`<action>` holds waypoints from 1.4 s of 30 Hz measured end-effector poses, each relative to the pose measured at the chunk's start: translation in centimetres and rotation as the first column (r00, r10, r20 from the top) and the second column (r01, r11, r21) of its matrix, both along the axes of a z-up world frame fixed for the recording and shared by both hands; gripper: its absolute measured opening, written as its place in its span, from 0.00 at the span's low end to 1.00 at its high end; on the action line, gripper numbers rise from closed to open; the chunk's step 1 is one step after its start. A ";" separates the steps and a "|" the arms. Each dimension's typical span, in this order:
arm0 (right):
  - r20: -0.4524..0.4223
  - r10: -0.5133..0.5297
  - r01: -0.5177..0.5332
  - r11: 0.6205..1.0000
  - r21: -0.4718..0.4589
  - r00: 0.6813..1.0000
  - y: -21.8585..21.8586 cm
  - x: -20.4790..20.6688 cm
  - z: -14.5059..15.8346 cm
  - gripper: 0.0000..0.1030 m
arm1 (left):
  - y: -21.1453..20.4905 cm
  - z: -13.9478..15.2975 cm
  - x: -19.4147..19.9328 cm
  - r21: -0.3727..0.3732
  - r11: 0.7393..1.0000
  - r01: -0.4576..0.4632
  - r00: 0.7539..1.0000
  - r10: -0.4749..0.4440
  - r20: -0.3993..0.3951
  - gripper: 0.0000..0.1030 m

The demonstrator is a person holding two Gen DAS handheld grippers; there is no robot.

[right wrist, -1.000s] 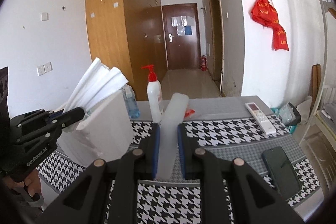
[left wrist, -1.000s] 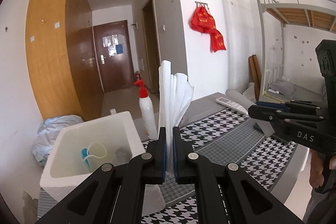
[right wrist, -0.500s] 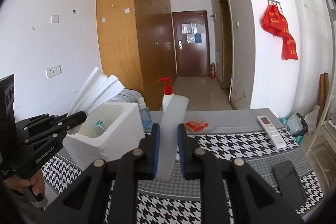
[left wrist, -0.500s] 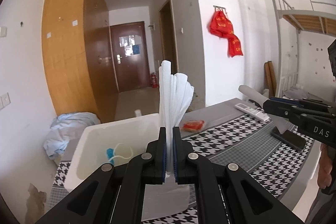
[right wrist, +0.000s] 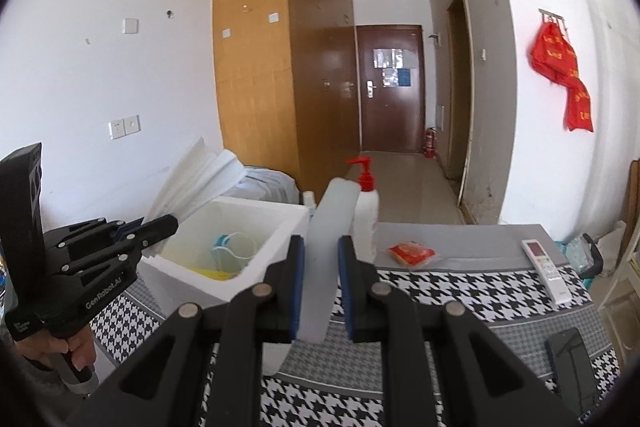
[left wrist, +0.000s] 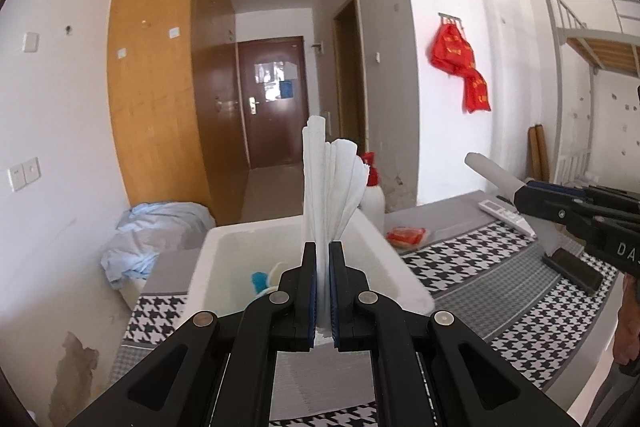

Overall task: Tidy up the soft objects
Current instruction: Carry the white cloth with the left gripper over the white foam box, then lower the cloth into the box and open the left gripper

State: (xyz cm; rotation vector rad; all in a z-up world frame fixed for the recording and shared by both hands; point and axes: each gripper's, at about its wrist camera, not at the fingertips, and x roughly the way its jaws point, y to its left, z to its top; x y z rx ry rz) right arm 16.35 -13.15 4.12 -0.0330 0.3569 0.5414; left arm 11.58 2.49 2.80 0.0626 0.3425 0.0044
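STEP: foam carried toward box | LEFT claw: clenched on fanned sheets, held above box | RIGHT claw: clenched on thick strip, beside box over table | NEXT: both pieces to be lowered into box, then released

foam box open-topped, spray bottle just behind, tablecloth mostly bare

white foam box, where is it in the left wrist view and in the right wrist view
Left wrist: the white foam box sits at lower centre, right behind the fingers.
Right wrist: it sits left of centre, on the checked table cloth.
Shared landmark: the red-pump bottle beside it.
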 end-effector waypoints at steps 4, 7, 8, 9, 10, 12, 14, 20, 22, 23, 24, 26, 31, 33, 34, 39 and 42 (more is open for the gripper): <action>-0.009 0.013 -0.013 1.000 -0.011 1.000 1.1 0.5 0.1 0.19 | 1.0 0.0 -0.2 -0.003 1.000 -0.021 1.000 0.021 0.002 0.05; -0.017 0.045 -0.046 0.999 -0.007 0.999 2.1 0.9 0.2 0.19 | 1.9 0.0 -0.5 -0.005 0.999 -0.043 0.999 0.043 0.003 0.05; -0.018 0.053 -0.053 0.999 -0.006 0.998 2.3 1.0 0.2 0.19 | 2.1 0.0 -0.5 -0.005 0.999 -0.051 0.999 0.051 0.005 0.05; -0.020 0.062 -0.063 0.998 -0.008 0.998 2.7 1.1 0.2 0.19 | 2.3 0.0 -0.5 -0.004 0.998 -0.060 0.998 0.060 0.007 0.05; -0.019 0.069 -0.069 0.998 -0.010 0.997 3.0 1.1 0.2 0.19 | 2.6 0.0 -0.6 -0.004 0.998 -0.069 0.998 0.069 0.009 0.05; -0.021 0.090 -0.090 0.996 -0.012 0.996 3.6 1.2 0.3 0.19 | 3.1 0.0 -0.7 -0.006 0.996 -0.088 0.996 0.088 0.010 0.05; -0.021 0.104 -0.105 0.994 -0.015 0.994 4.2 1.2 0.3 0.19 | 3.5 0.0 -0.9 -0.004 0.995 -0.103 0.995 0.103 0.010 0.05; -0.032 0.154 -0.155 0.987 -0.034 0.988 6.3 1.3 0.3 0.19 | 4.9 -0.1 -1.3 -0.010 0.990 -0.141 0.990 0.141 0.011 0.05; -0.036 0.164 -0.165 0.985 -0.040 0.986 6.9 1.3 0.1 0.19 | 5.3 -0.1 -1.6 -0.011 0.988 -0.151 0.988 0.151 0.013 0.05; -0.039 0.168 -0.169 0.985 -0.042 0.985 7.2 1.4 0.0 0.20 | 5.5 -0.1 -1.7 -0.013 0.988 -0.154 0.988 0.154 0.013 0.05; -0.044 0.172 -0.174 0.984 -0.043 0.984 7.5 1.5 -0.1 0.19 | 5.6 -0.1 -1.8 -0.013 0.987 -0.157 0.987 0.157 0.012 0.05; -0.048 0.182 -0.184 0.982 -0.045 0.982 8.2 1.5 -0.1 0.20 | 6.0 -0.1 -1.8 -0.017 0.986 -0.166 0.986 0.166 0.013 0.05; -0.053 0.207 -0.209 0.976 -0.057 0.977 9.6 1.6 -0.3 0.20 | 7.0 -0.2 -2.1 -0.028 0.982 -0.189 0.982 0.189 0.015 0.05; -0.062 0.209 -0.213 0.975 -0.056 0.976 10.0 1.9 -0.4 0.20 | 7.4 -0.2 -2.2 -0.031 0.980 -0.196 0.980 0.197 0.016 0.05; -0.066 0.211 -0.215 0.975 -0.054 0.975 10.1 2.0 -0.4 0.20 | 7.4 -0.2 -2.3 -0.032 0.980 -0.198 0.980 0.199 0.016 0.05; -0.081 0.221 -0.226 0.972 -0.059 0.972 10.8 2.7 -0.8 0.20 | 7.7 -0.3 -2.4 -0.039 0.978 -0.207 0.978 0.208 0.017 0.05; -0.095 0.218 -0.225 0.972 -0.068 0.971 11.2 3.3 -1.1 0.20 | 7.6 -0.4 -2.2 -0.037 0.975 -0.217 0.976 0.217 0.013 0.05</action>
